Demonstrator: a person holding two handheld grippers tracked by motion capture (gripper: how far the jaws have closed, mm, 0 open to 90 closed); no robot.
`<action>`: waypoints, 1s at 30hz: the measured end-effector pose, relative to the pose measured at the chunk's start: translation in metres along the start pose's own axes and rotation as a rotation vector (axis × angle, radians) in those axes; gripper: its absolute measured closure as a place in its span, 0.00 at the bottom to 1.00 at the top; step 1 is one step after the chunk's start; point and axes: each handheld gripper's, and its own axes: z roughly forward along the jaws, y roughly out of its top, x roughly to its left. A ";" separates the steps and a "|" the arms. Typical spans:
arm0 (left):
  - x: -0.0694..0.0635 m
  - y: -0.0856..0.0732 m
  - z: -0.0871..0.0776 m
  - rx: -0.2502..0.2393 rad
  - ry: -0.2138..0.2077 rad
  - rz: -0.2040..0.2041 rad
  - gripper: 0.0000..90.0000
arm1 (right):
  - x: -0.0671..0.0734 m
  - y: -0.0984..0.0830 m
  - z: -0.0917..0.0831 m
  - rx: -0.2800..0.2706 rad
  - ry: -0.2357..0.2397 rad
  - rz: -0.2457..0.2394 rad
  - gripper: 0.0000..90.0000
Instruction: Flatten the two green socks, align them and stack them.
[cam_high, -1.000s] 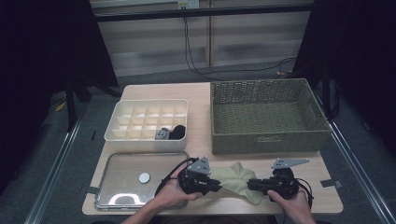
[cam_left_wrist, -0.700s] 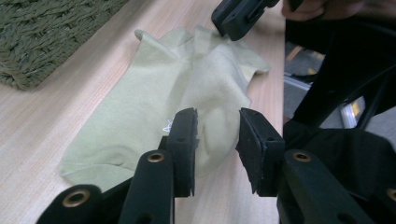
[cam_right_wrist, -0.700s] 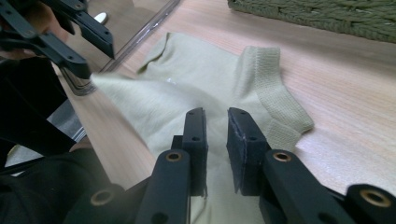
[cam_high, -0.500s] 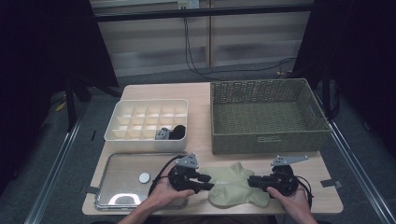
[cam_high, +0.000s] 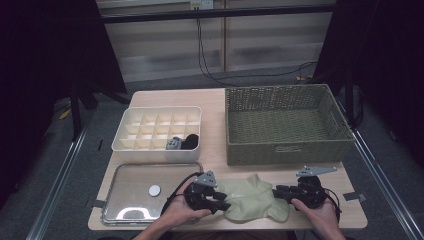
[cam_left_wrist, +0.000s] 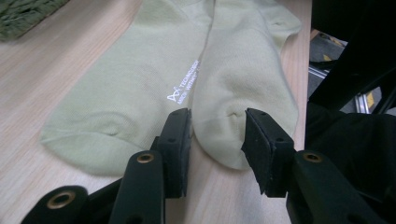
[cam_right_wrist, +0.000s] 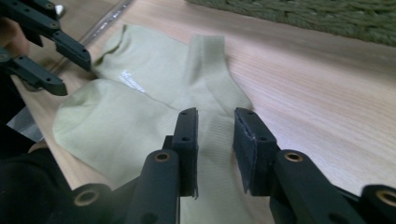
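Both grippers are releasing the pale green socks (cam_high: 252, 200): left gripper (cam_left_wrist: 217, 135) and right gripper (cam_right_wrist: 215, 140) jaws have just been opening, standing narrowly apart, gripping nothing. Next, probably regrasping and folding.

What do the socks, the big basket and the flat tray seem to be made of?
Socks: pale green fine knit fabric, matte, soft folds, white printed lettering. Basket: woven fibre, perhaps wicker or paper cord, olive green, with a visible weave pattern. Tray: likely metal, shiny, reflecting light. A small round thing lies in it.

A lab: black curtains (cam_high: 45, 75) and metal rails (cam_high: 60, 185) ring the table (cam_high: 215, 97).
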 end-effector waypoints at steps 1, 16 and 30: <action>-0.001 0.000 0.000 0.002 -0.007 0.009 0.68 | -0.001 -0.001 0.001 0.013 -0.013 0.001 0.76; -0.009 -0.002 0.012 0.034 -0.005 0.069 0.72 | 0.002 -0.002 0.010 0.086 -0.056 0.004 0.96; -0.013 0.000 0.014 0.054 0.049 0.099 1.00 | 0.002 -0.001 0.006 0.061 -0.045 0.015 0.98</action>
